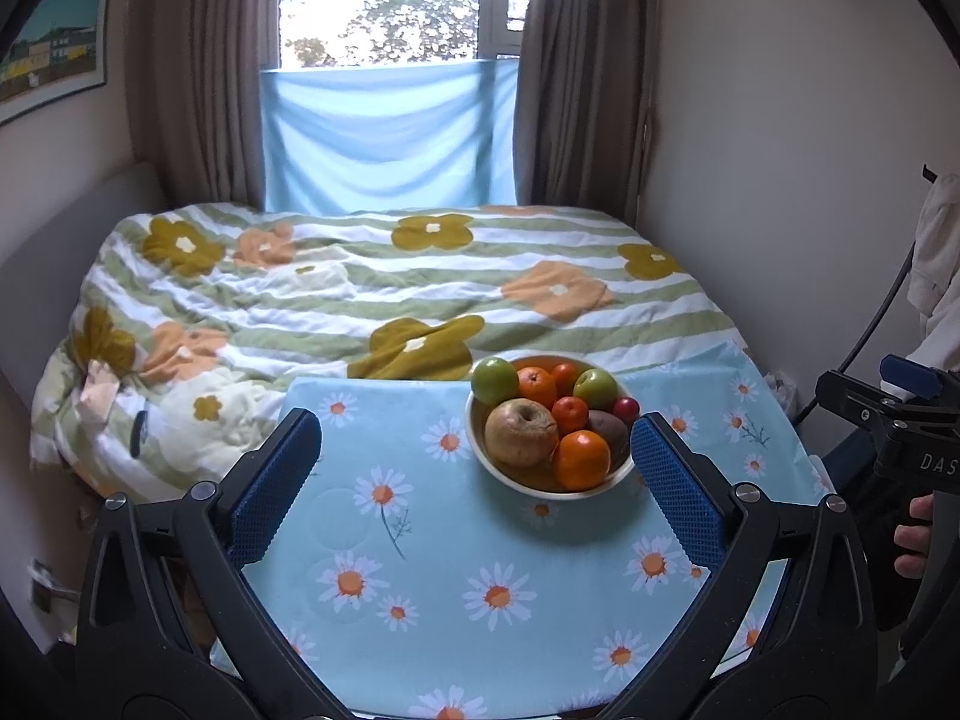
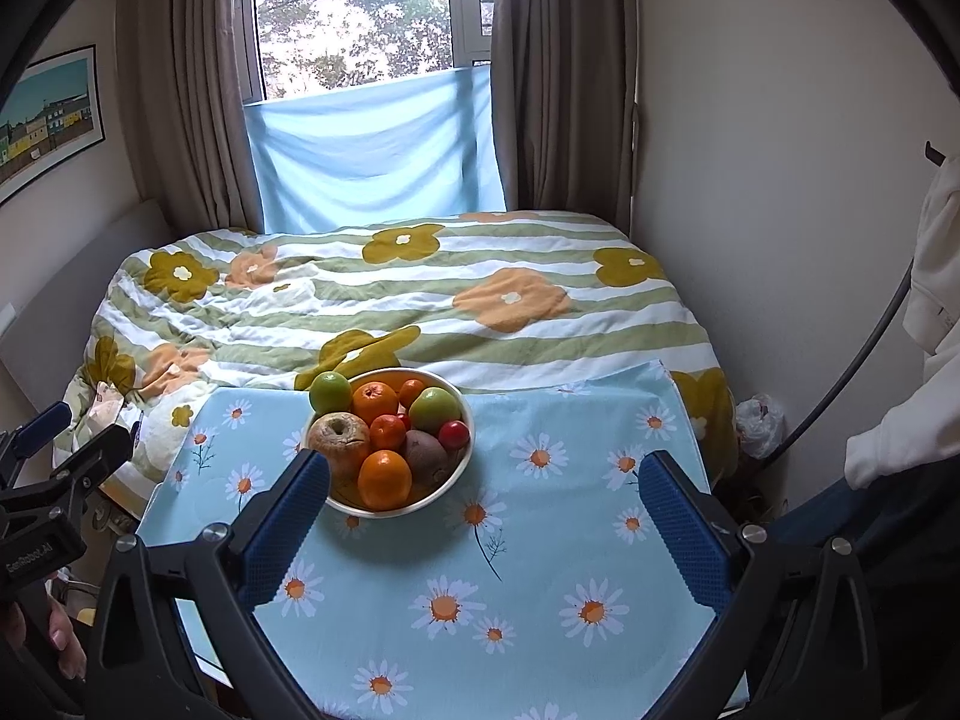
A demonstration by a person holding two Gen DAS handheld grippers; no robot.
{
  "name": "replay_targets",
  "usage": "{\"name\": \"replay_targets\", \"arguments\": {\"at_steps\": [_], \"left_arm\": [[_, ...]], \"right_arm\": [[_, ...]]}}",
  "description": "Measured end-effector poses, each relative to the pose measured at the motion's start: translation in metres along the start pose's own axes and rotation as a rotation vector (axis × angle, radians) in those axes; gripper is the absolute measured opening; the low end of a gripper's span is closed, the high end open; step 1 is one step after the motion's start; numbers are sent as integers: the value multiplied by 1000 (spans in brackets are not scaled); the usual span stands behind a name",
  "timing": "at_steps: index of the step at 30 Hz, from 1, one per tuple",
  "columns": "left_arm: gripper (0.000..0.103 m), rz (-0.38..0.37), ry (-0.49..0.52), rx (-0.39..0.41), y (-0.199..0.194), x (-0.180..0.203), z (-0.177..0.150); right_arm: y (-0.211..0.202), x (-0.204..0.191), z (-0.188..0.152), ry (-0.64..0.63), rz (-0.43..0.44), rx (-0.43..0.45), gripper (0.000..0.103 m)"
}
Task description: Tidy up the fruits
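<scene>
All the fruit lay heaped in the bowl (image 1: 621,468): two green apples, a brown pear (image 1: 521,432), oranges and a small red fruit, none on the daisy cloth (image 1: 420,540) around the bowl. That fits fruit gathered up, or fruit waiting to be sorted out. The left gripper (image 1: 477,480) hung short of the bowl, fingers wide and empty; the right gripper (image 2: 483,516) likewise. Any grasp should take a top fruit squarely, or neighbours may roll.
</scene>
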State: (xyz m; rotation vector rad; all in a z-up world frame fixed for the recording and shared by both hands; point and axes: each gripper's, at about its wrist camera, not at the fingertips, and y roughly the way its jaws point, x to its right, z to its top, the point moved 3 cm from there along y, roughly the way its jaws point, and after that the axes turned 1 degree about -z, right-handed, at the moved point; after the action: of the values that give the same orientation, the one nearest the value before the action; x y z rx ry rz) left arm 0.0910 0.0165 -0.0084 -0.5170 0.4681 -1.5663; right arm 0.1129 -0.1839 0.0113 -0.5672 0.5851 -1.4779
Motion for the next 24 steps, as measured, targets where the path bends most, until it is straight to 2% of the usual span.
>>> {"name": "replay_targets", "arguments": {"at_steps": [24], "left_arm": [[103, 10, 23, 29, 10, 6, 3]], "right_arm": [[6, 1, 3, 3, -3, 1, 103]]}}
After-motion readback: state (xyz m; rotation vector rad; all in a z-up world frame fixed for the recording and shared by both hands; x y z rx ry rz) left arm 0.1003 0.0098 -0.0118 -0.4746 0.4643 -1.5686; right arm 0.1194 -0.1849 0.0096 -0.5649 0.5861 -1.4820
